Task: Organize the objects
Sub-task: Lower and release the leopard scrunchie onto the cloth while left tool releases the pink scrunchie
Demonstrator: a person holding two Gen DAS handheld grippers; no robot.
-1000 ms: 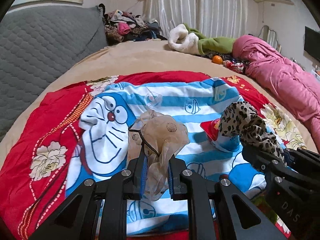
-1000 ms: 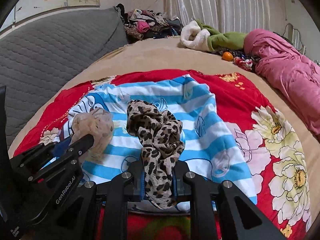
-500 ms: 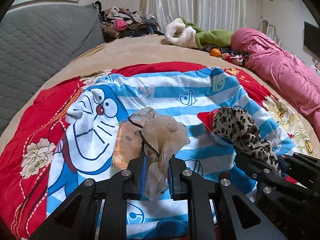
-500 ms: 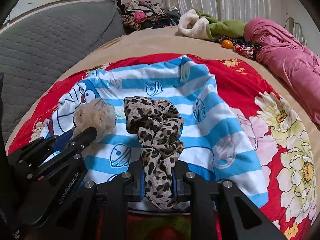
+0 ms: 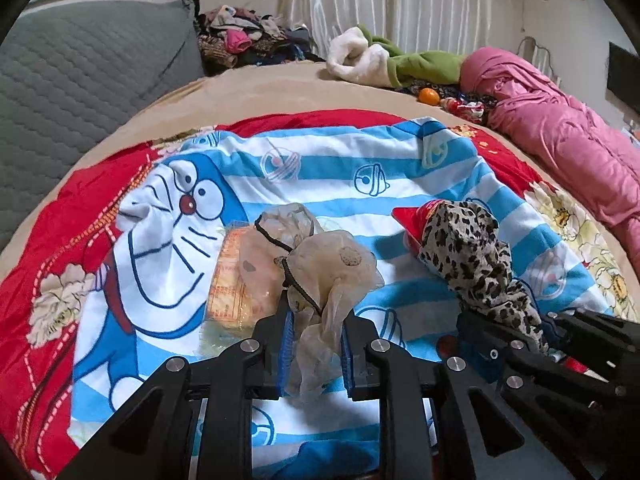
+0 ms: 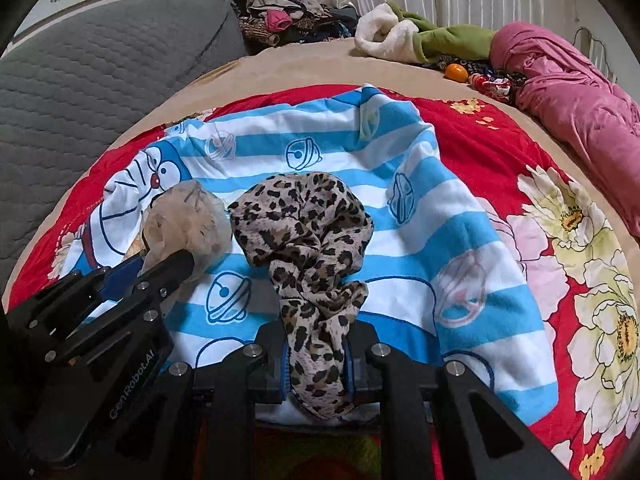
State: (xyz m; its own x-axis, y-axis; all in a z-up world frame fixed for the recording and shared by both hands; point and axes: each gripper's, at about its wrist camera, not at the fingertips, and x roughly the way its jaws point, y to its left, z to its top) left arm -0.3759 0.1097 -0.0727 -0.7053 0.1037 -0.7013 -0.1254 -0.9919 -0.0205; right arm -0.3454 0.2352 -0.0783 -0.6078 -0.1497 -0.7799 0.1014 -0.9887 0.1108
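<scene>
The left gripper (image 5: pixel 316 344), its jaws opening, has the beige sheer cloth (image 5: pixel 320 276) between its fingers, bunched above the striped cartoon blanket (image 5: pixel 320 168). To its right, the right gripper (image 6: pixel 316 364) stays out of play, clenched on the leopard-print cloth (image 6: pixel 308 236), which hangs along the finger axis just over the same blanket.

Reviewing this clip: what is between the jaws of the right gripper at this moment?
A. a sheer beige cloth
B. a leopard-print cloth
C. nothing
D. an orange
B: in the right wrist view the leopard-print cloth runs down between the jaws of the right gripper, pinched there, above the blue-striped cartoon blanket.
</scene>
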